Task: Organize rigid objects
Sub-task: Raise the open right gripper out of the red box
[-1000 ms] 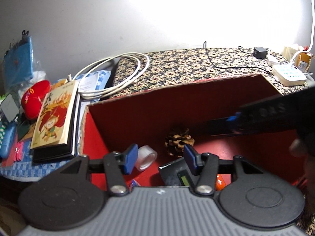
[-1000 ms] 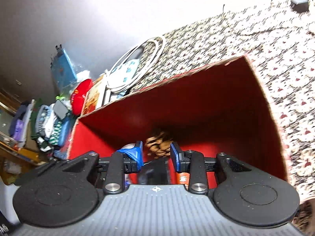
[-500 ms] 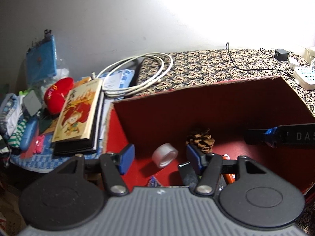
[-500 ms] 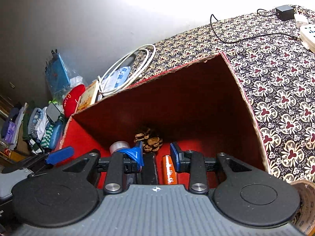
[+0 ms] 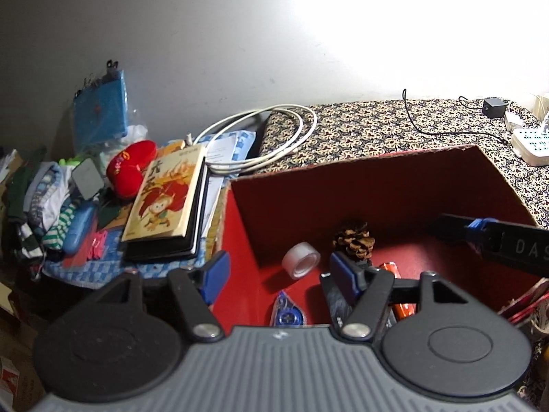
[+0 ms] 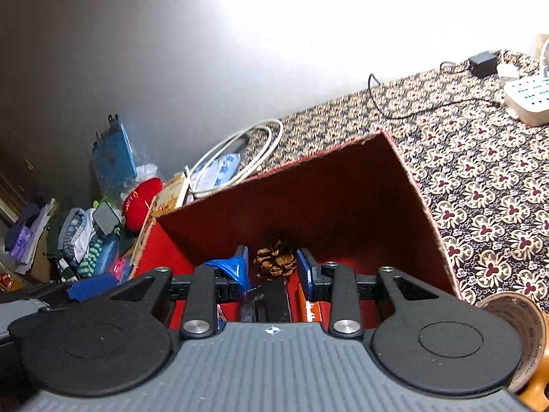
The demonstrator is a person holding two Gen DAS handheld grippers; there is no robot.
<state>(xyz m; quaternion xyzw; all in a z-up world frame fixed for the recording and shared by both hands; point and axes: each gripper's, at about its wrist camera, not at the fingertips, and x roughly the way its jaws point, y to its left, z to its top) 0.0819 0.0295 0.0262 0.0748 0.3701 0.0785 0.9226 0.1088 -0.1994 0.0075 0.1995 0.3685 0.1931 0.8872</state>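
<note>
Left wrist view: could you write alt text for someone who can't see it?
An open left gripper hovers empty over a red box holding a tape roll, a pine cone and an orange battery. A picture book lies left of the box; the right gripper enters from the right.

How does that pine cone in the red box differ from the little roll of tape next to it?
The pine cone is brown and scaly, with a rough outline; the tape roll is pale, smooth and round. The pine cone sits near the back wall, while the tape roll lies further forward and to its left, its hollow core showing. Both rest loose on the floor of the red box, and neither is held by a gripper.
</note>
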